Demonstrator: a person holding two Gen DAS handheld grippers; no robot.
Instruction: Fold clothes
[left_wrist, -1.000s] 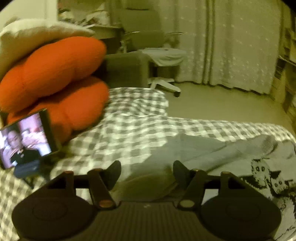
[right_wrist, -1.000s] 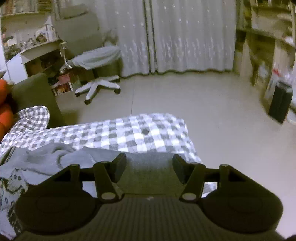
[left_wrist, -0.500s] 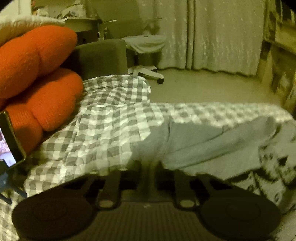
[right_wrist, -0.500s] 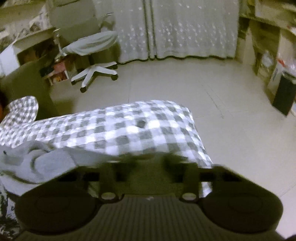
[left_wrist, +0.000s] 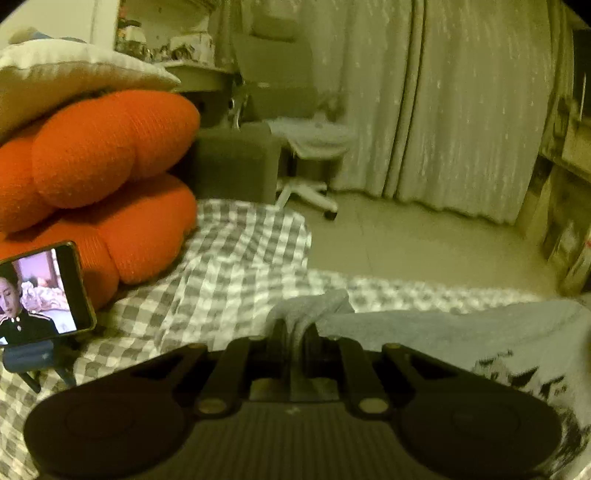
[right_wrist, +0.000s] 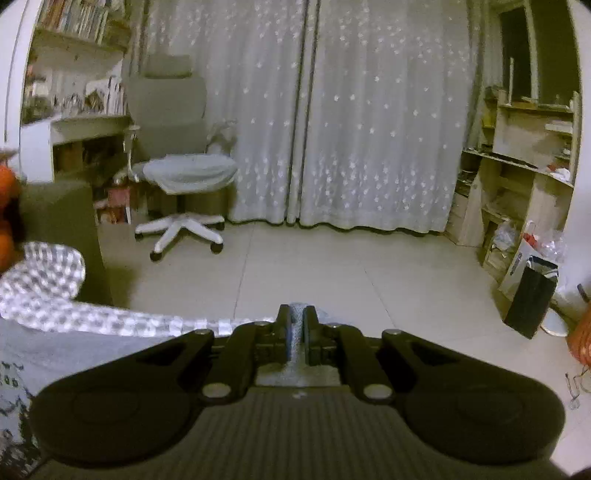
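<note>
Both tools were spread w/ nothing between them a sec ago; now each is pinching cloth. Left tool (left_wrist: 295, 332) is pressed together on a bunched fold of the grey garment (left_wrist: 461, 332), which pokes up past the fingertips. Right tool (right_wrist: 295, 325): jaws closing, fingers already tight on another bit of the same grey garment (right_wrist: 66, 347), a small nub showing above the tips. Garment was lying flat on the checked bed cover (left_wrist: 236, 266) before; its gripped edge is now raised off it, the rest still spread over the bed to the right in left view, printed part (left_wrist: 517, 373) at lower right. Right view now shows more floor and less bed than earlier. Orange cushion (left_wrist: 96, 155) and phone (left_wrist: 40, 291) on its stand sit at left, as before.
</note>
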